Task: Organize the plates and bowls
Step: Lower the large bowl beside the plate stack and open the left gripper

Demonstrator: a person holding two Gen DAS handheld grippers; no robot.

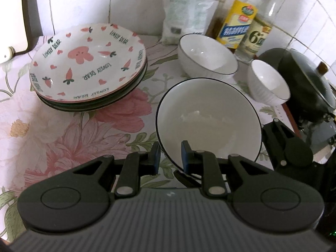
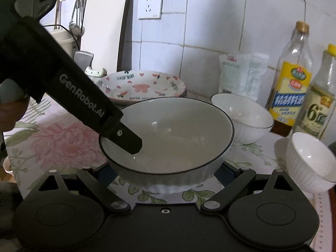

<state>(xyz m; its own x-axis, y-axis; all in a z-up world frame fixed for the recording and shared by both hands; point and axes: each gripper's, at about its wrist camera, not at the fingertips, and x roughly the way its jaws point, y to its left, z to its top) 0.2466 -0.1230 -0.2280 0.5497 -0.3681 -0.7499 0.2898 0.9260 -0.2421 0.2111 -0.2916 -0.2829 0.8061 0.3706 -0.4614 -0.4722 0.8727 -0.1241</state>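
The left gripper [image 1: 169, 155] straddles the near rim of the large black-rimmed bowl [image 1: 208, 121], one blue pad [image 1: 184, 154] inside the bowl and the other outside it against the wall; the pads stand at a narrow gap with the rim between them, though whether they press it firmly cannot be told. In the right wrist view that same gripper reaches down from the upper left, its finger [image 2: 128, 138] dipping over the left rim into the large black-rimmed bowl [image 2: 172, 130]. The right gripper [image 2: 168, 173] is spread wide, its fingers on either side of the bowl's ribbed base, and whether they touch the wall cannot be told. Ahead and to the left of the left gripper stands the stack of plates [image 1: 88, 67], the top one printed with pink hearts, carrots and "LOVELY BEAR"; from the right gripper the stack [image 2: 142, 86] lies straight behind the large bowl. Ahead of the left gripper, beyond the large bowl, sits a medium white bowl [image 1: 206, 55], and to the right of it a small white bowl [image 1: 268, 83], tilted in this view. Both sit right of the right gripper's fingers. All stand on the floral tablecloth [image 1: 63, 130]. Behind the bowls, against the tiled wall, are a plastic bag [image 1: 184, 12] and two bottles [image 1: 239, 21], and at the far right a dark pot with a lid [image 1: 306, 84].
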